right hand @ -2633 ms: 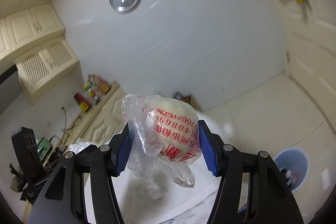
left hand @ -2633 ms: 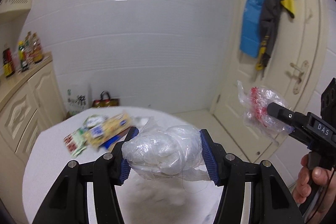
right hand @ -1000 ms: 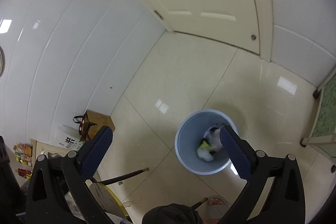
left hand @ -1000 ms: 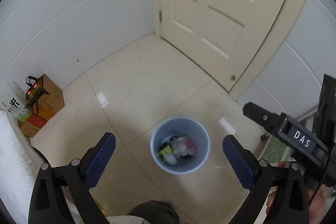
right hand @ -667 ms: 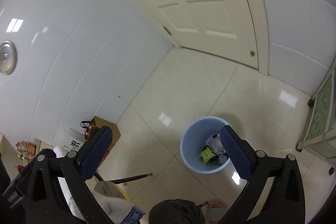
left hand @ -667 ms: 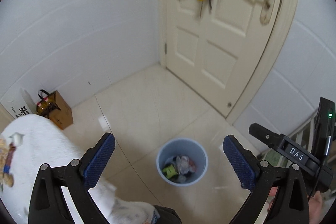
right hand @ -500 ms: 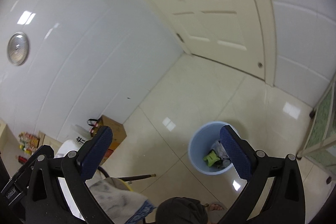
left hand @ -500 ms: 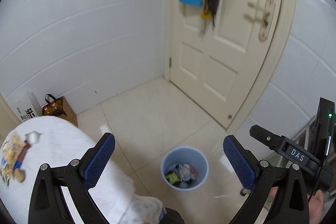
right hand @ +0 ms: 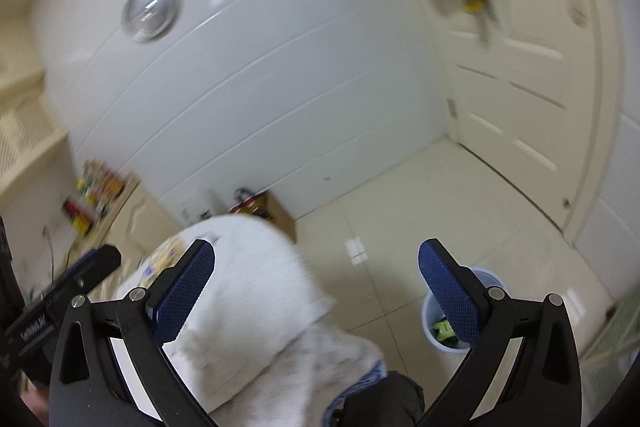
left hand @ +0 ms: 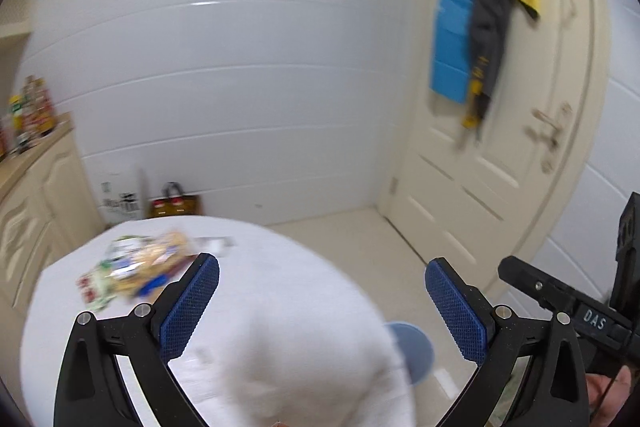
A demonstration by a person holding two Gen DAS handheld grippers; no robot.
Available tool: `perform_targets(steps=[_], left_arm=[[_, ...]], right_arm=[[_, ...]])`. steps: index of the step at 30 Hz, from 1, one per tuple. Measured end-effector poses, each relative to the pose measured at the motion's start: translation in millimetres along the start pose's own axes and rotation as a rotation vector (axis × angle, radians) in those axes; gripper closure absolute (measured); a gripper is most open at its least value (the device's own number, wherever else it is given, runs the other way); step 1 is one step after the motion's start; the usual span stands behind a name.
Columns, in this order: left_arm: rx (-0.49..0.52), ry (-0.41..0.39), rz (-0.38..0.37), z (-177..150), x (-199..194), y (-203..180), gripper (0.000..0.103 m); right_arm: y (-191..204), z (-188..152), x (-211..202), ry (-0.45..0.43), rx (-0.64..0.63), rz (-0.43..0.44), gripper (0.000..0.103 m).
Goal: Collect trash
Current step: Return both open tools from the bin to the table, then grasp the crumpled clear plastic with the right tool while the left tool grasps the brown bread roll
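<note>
"DAS" label on right gripper [left hand: 568, 301] — jaws spread.

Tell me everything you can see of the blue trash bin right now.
The round light-blue plastic trash bin stands upright and open-topped on the glossy tiled floor, beside the white cloth-covered table. The right gripper's blue pad hides part of it. A bright green wrapper and darker scraps lie inside. Nothing else touches it.

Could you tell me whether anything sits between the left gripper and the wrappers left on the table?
Nothing visible does: the open left gripper faces the wrappers across bare white tablecloth.
</note>
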State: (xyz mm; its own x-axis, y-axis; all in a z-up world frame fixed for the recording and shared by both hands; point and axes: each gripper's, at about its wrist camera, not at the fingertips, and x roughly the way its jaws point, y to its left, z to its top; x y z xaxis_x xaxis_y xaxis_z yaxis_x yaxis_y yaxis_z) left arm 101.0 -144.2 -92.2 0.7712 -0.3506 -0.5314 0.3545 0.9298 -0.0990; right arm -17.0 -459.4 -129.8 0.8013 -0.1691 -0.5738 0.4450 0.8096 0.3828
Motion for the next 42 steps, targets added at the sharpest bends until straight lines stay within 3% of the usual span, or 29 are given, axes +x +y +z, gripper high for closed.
perform_targets(steps=[8,15,21,22,25,27,30,32,35,38,42], left_arm=[[-0.113,-0.021,0.179,-56,-86,74,0.001],[-0.184,-0.001,0.259,-89,-124,92,0.001],[-0.22,0.029,0.28,-91,-127,97,0.001],[-0.222,0.034,0.28,-75,-115,102,0.001],[-0.244,0.04,0.265,-69,-103,109,0.001],[-0.246,0.054,0.263,-68,-93,112,0.001],[-0.244,0.073,0.254,-66,-76,119,0.001],[-0.239,0.084,0.247,-66,-65,124,0.001],[-0.231,0.105,0.24,-64,-47,126,0.001],[-0.224,0.12,0.231,-62,-29,131,0.001],[-0.214,0.142,0.216,-57,-2,135,0.001]], right_arm=[[99,-41,40,0.117,-0.259,0.112,0.0],[159,-83,76,0.209,-0.445,0.152,0.0],[181,-115,105,0.29,-0.558,0.163,0.0],[184,-121,111,0.305,-0.576,0.164,0.0],[187,-134,123,0.34,-0.616,0.162,0.001],[189,-141,132,0.364,-0.636,0.165,0.005],[189,-149,144,0.39,-0.663,0.143,0.018],[188,-155,155,0.418,-0.679,0.132,0.042],[188,-163,162,0.442,-0.7,0.138,0.066],[187,-160,161,0.435,-0.691,0.162,0.075],[178,-146,161,0.408,-0.633,0.186,0.076]])
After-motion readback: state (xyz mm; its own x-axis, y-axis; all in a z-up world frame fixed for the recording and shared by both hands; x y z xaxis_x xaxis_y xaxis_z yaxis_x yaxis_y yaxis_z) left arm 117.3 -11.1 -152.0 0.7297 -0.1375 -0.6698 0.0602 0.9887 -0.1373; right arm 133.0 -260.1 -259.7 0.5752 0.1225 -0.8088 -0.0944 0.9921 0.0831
